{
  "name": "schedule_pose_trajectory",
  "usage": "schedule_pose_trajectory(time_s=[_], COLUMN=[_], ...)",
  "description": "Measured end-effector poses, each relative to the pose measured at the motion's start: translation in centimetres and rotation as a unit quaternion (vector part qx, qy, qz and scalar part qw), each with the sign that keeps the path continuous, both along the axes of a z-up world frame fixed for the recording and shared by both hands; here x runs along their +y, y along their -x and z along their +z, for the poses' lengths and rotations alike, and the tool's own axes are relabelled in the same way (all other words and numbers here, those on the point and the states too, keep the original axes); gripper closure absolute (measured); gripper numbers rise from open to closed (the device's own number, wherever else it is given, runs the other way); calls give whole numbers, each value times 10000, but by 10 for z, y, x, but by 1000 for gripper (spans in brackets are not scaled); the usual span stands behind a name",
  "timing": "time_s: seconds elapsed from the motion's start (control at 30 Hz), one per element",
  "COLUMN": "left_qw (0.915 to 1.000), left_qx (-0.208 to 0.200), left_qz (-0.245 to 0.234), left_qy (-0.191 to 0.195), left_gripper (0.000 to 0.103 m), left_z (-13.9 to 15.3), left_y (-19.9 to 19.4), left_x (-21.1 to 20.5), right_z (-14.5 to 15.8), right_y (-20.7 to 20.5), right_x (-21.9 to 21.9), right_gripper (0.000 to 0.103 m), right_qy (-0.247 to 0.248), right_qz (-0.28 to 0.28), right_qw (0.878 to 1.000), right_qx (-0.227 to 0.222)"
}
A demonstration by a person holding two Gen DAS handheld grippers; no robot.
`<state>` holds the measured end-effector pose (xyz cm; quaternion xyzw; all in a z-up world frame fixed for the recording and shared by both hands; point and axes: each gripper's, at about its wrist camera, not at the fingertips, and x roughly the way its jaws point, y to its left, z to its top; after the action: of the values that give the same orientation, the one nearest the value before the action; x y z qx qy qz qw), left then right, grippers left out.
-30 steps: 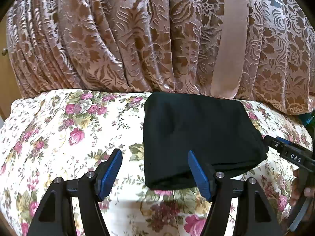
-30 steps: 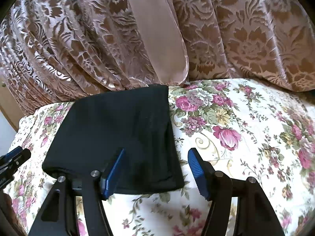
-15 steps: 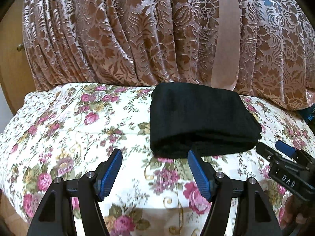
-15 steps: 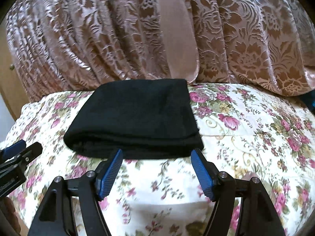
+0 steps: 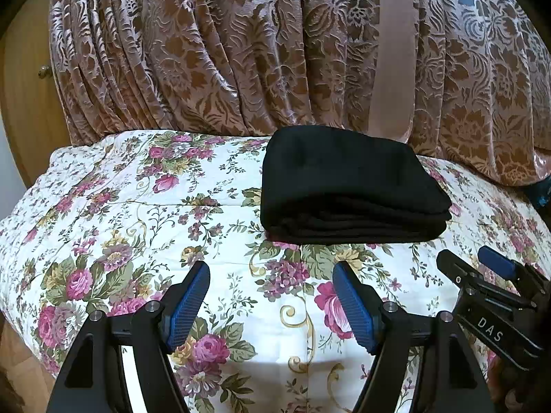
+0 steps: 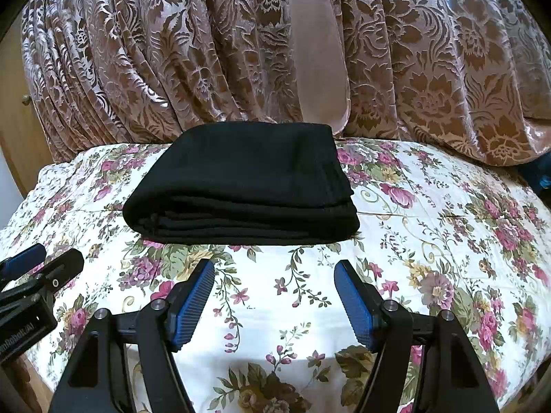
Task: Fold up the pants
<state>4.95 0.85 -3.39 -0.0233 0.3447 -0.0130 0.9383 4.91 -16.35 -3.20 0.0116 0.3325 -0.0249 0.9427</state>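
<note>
Black pants (image 5: 351,189) are lying folded in a neat stack on the floral bedspread (image 5: 137,213), near the curtain (image 5: 206,51). L gripper (image 5: 272,304) and R gripper (image 6: 275,297) are hovering just short of them, both wide open, holding nothing. Folding looks done; next is prob. only pulling away.

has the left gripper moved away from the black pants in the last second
Yes. The left gripper has backed away: earlier its open fingers straddled the near edge of the folded pants; now floral bedspread shows between them.
</note>
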Motion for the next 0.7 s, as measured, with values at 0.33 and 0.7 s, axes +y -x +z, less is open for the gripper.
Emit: schedule_pose_trajectory(time_s=[0.33,0.7], left_qw=[9999,9999], left_qx=[25,16], left_qz=[134,134], left_qy=[7,-46], left_gripper=[28,28], left_z=[-1,1], left_y=[2,4], left_x=[2,1], right_z=[-3,-3], right_y=[2,3], right_x=[-5,-4], right_gripper=[31,31], right_qy=[-38,-28], right_qz=[-58,-25], right_qw=[10000,10000], right_qx=[55,54])
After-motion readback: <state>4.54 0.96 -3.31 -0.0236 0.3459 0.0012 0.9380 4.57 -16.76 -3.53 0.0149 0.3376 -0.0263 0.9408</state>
